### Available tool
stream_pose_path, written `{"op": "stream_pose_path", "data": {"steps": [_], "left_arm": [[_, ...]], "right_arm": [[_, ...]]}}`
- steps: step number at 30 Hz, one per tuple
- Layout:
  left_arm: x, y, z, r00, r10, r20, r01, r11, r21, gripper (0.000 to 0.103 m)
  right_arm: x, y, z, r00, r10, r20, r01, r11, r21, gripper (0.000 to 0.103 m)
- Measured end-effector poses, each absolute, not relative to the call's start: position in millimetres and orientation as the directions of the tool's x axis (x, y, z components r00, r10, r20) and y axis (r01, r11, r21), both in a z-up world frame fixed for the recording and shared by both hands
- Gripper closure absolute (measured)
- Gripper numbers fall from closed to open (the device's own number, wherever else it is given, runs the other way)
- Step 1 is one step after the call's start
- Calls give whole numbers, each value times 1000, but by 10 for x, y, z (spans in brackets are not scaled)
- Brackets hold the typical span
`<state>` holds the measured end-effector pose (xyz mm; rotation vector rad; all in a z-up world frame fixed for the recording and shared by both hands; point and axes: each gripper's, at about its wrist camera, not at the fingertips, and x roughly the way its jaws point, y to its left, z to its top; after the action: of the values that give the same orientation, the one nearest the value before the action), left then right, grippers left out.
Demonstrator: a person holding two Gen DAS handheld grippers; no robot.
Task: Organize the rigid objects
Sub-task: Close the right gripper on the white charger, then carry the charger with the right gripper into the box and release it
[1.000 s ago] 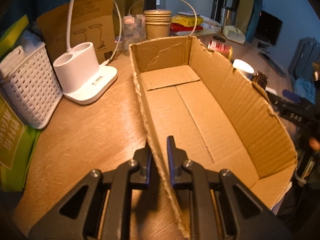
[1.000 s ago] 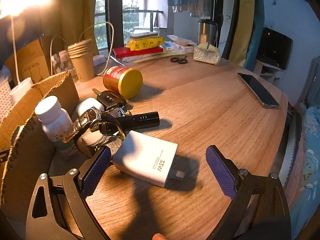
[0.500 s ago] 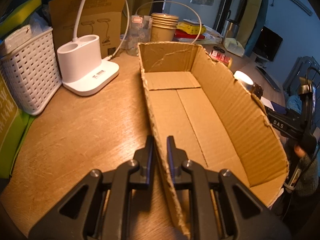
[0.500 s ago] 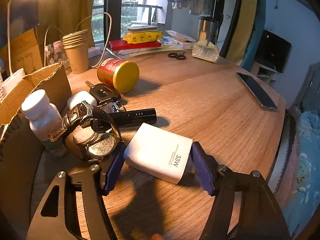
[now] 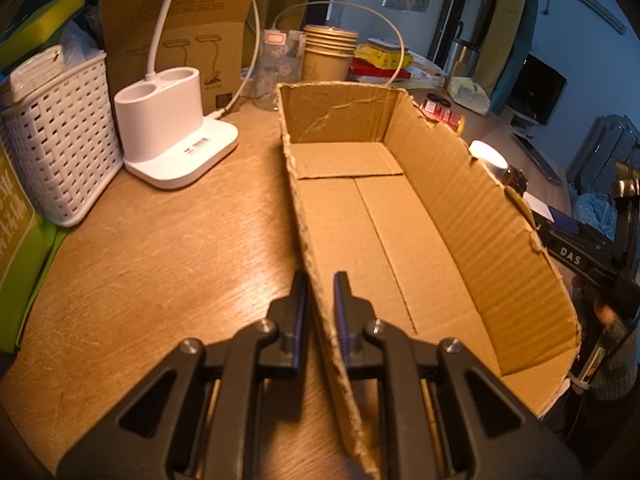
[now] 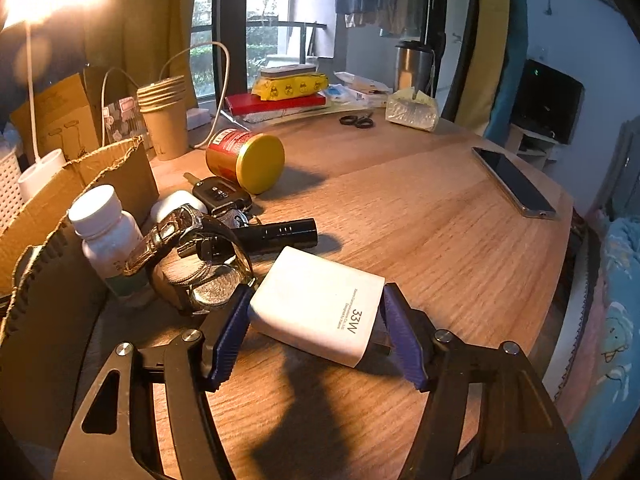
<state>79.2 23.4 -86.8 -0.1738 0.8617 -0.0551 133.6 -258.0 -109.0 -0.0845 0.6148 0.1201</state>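
Note:
My left gripper (image 5: 320,296) is shut on the near left wall of an empty, open cardboard box (image 5: 400,216) on the wooden table. In the right wrist view my right gripper (image 6: 320,320) is shut on a white 33W charger block (image 6: 316,304), both blue pads pressing its sides, the block tilted just above the tabletop. Left of the charger lie a wristwatch (image 6: 192,252), a black flashlight (image 6: 276,232), a car key (image 6: 218,196), a white pill bottle (image 6: 106,232) and a red can with a yellow lid (image 6: 248,160). The box's wall (image 6: 60,208) stands at the far left.
A white lamp base (image 5: 168,136), a white woven basket (image 5: 60,144) and a green carton (image 5: 16,232) stand left of the box. Stacked paper cups (image 6: 164,116), scissors (image 6: 356,121), books and a steel mug sit at the back. A phone (image 6: 512,182) lies near the right edge.
The right gripper's jaws closed from wide apart onto the charger and lifted it slightly. The left gripper kept its hold on the box wall and rolled a little.

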Motion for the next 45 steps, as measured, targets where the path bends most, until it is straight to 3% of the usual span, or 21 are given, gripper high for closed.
{"op": "stream_pose_path", "data": {"steps": [14,28,45], "left_arm": [[808,236,-876,648,-117,-752,-23,985,-173,90],[809,232,-877,648,-116,-752,-24,985,-172,90],[810,238,-886,649,-117,-752,-25,984,-175,90]], "right_arm": [[942,-2461,-628,861,168,-479,-204,979,-24,35],[455,-1831,-250,825,408,-392,-455,890,-32,35],[329,-1227,-467,663,579,-475,-645,764,31,35]]}}
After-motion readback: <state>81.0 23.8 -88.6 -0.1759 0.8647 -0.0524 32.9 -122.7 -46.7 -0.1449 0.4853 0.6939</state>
